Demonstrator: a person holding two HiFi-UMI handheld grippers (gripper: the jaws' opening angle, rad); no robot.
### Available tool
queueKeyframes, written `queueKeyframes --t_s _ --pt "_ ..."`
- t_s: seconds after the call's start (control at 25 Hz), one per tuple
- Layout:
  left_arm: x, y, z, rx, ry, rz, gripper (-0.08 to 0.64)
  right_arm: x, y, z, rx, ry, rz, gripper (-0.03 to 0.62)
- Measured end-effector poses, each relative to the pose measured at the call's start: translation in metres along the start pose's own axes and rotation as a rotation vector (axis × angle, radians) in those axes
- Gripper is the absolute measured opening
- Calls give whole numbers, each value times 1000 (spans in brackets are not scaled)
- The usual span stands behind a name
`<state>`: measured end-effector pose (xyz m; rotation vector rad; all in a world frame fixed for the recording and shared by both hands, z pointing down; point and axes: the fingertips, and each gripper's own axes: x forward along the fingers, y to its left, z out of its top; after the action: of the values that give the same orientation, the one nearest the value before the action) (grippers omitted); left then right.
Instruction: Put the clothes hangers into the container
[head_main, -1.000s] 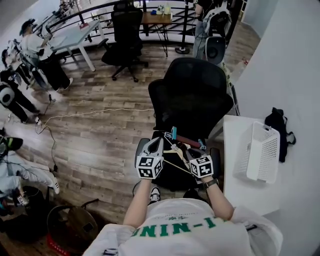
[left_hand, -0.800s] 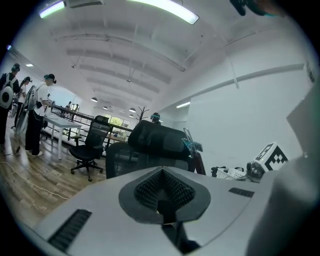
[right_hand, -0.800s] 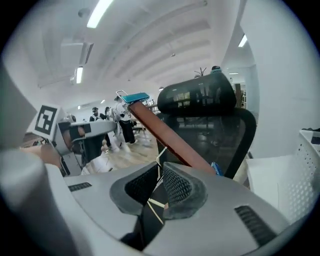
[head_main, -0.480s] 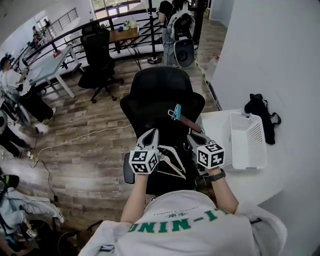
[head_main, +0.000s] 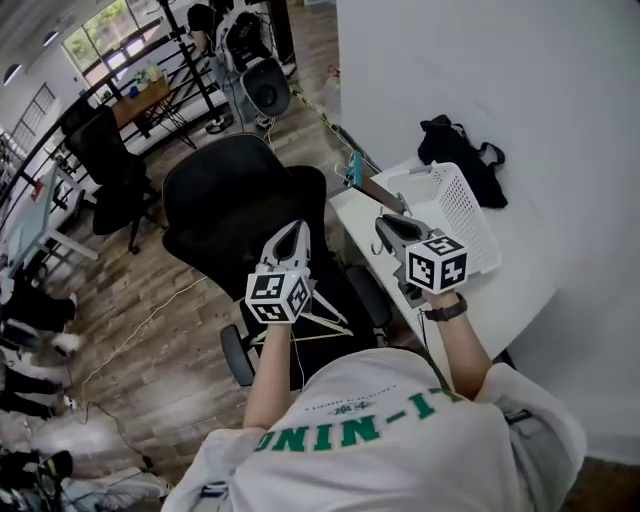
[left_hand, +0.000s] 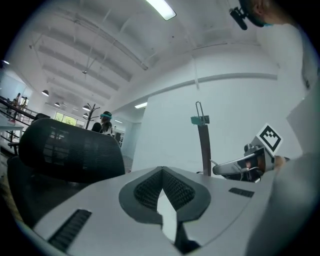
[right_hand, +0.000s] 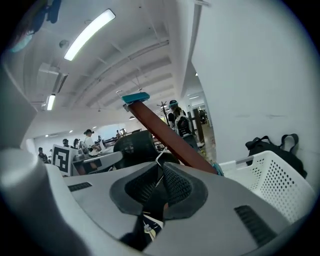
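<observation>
Hanger on its way: the right gripper (right_hand: 161, 174) is clamped on the wire hook of a brown clothes hanger (right_hand: 167, 135), whose bar with teal clips slants up ahead of its jaws. The white basket (right_hand: 280, 185) sits just to that gripper's right on the table (head_main: 505, 290). To its left, above a black chair (head_main: 230, 200), the left gripper (left_hand: 161, 174) has its jaws together with nothing seen between them, and a pale wooden hanger (head_main: 335, 325) shows beneath it.

I see a white short-sleeved T-shirt (head_main: 400, 480) with green lettering and a dark wristwatch (head_main: 446, 309). The left gripper (head_main: 293, 228) and right gripper (head_main: 383, 230) are grey, each with a black-and-white marker cube.
</observation>
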<state>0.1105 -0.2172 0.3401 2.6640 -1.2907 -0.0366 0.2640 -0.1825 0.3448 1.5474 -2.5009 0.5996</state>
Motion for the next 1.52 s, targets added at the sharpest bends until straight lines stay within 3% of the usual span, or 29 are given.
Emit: queueKeyframes --t_s 0.24,0.48,0.72,1.16,1.52 --pt "62 -51 -1 22 20 -133 5 -35 -72 1 5 40 -117 52" --pt "103 -93 -18 37 54 -240 5 -58 -147 -33 -91 239 -240 52" --pt "134 -117 -25 40 85 -287 5 -58 -214 -73 -6 450 -323 52" --pt "147 -136 -44 25 122 -305 5 -16 -272 -163 178 763 -346 52" --pt "137 -126 -55 15 142 -258 5 18 -301 -245 257 921 -407 54"
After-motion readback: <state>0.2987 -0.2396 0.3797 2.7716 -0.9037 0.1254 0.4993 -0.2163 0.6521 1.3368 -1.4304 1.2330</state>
